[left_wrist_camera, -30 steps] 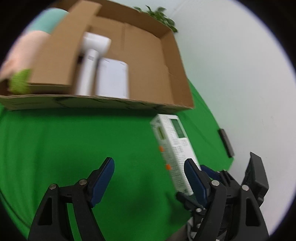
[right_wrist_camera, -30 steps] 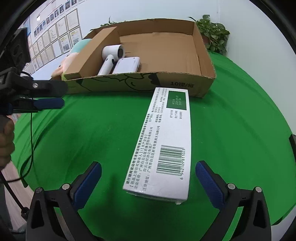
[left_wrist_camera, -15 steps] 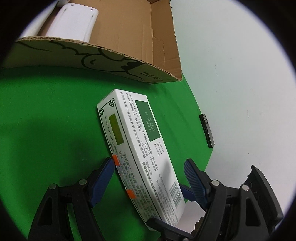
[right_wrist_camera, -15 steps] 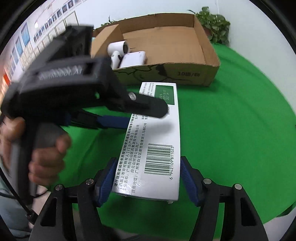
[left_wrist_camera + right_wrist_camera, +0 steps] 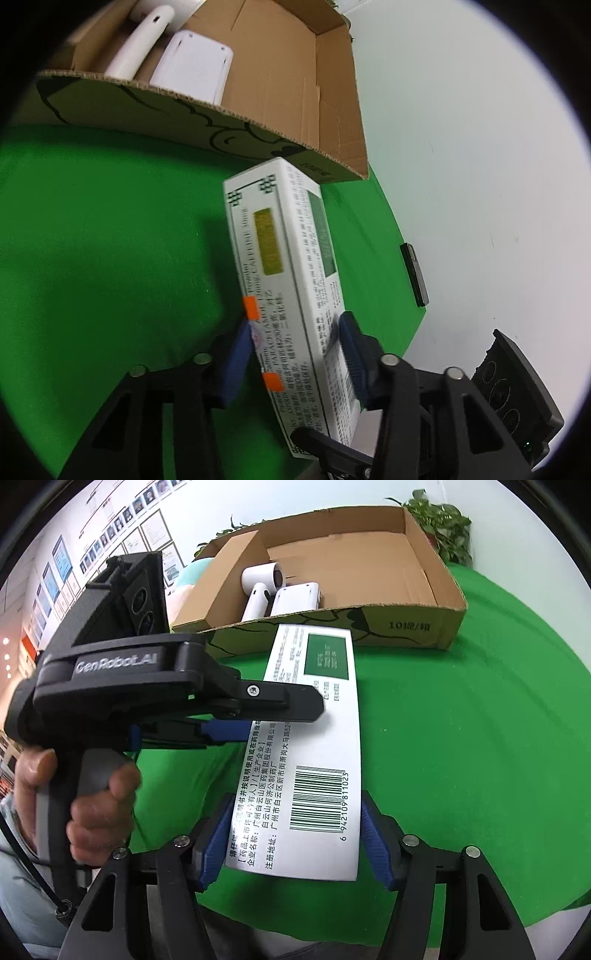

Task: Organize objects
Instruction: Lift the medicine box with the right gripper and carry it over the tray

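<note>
While its jaws are closing, the left claw [image 5: 295, 354] presses both pads on the long sides of the white carton [image 5: 291, 295], just short of the cardboard box [image 5: 332, 122] rim. From the right wrist, the right claw [image 5: 295, 843] is closing on the carton's near end [image 5: 314, 775], pads touching both edges; open green worktop [image 5: 461, 738] lies to its right.

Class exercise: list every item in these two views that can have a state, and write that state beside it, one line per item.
Medicine box: closed, lying flat on the green cloth, both grippers on it.
Cardboard box: open-topped, holding two white items.
Hair dryer: lying in the cardboard box.
White device: lying beside the dryer.
Left gripper: closing, fingers on the medicine box.
Right gripper: closing, fingers gripping its near end.
</note>
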Demonstrator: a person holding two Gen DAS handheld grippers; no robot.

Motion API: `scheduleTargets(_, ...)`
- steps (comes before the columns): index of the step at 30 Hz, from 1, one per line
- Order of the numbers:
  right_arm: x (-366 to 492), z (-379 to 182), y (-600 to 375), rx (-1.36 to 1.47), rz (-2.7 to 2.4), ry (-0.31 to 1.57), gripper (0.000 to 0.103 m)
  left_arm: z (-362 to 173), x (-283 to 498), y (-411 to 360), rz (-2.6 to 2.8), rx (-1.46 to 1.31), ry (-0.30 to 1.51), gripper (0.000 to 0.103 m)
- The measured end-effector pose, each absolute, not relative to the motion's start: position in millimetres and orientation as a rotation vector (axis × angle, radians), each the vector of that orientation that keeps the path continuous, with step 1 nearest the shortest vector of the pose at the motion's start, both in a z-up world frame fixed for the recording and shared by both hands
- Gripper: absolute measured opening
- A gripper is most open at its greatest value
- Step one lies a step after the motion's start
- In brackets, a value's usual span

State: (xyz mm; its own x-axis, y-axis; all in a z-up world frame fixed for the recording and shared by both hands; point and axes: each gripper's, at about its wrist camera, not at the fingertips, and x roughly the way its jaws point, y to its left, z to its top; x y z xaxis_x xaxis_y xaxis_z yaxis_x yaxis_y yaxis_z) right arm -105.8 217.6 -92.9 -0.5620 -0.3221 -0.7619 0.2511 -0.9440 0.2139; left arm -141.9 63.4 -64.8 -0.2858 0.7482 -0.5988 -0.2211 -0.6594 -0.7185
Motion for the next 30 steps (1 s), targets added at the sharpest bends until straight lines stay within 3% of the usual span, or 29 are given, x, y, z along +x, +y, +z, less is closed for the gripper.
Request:
scheduleTargets(15,-105,-60,198,1.061,-2.627,-0.041,0.059,2,-115,73,2.165,-1.11,-0.531,0.04)
scheduleTargets(30,-192,35,194,0.793,-2.664,-0.038,0.058,116,-165,70,2.325,-0.911,-0.412,0.04)
